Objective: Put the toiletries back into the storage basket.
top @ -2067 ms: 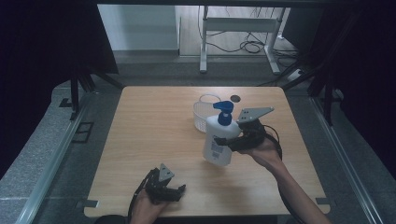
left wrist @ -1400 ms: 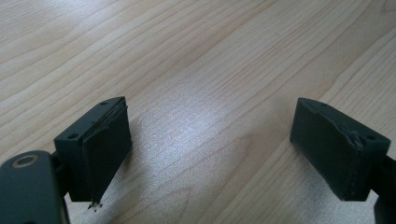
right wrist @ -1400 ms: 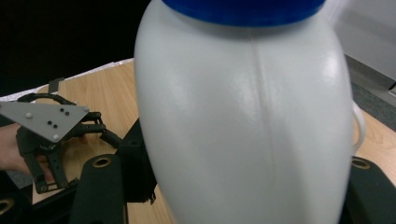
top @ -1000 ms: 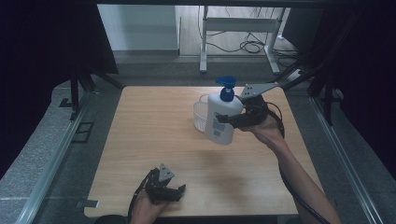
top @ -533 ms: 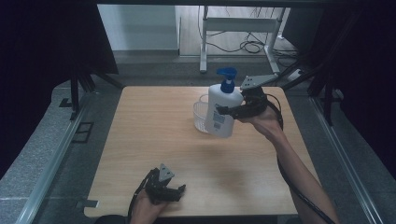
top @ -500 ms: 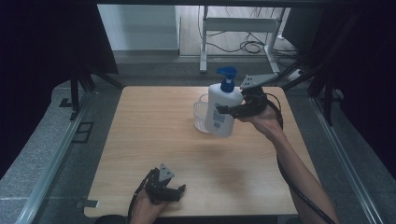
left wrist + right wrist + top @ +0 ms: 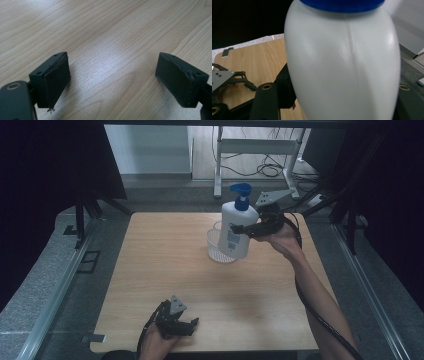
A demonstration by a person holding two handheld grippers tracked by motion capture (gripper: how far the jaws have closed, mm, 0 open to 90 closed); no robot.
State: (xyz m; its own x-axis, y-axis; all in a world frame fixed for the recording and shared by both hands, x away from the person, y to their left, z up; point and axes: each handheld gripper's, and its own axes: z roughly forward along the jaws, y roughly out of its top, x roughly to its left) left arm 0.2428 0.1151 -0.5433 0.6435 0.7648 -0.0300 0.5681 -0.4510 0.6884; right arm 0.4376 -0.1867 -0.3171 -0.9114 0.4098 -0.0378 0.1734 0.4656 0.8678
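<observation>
Bottle (image 7: 236,227) first: white pump bottle with a blue pump head, pinched at its body between the jaws of my right gripper (image 7: 248,228) and held up off the table (image 7: 165,265), tilted a little, right over the clear plastic basket (image 7: 216,247) at the far middle of the tabletop. Two seconds ago it hung lower and nearer to me, beside the basket; since then I have carried it up and farther away, so its base now hangs above the basket's opening. I judge the carry is nearly done and what remains is lowering it in and letting go. In the right gripper view the bottle's white flank (image 7: 344,67) sits squeezed between my jaws, with the blue collar above. My left gripper (image 7: 176,322) rests at the near edge of the table, unmoved, its jaws spread wide with only bare wood between the pads (image 7: 56,80). The bottle carries a blue-printed label facing left, but the writing is too small to read.
</observation>
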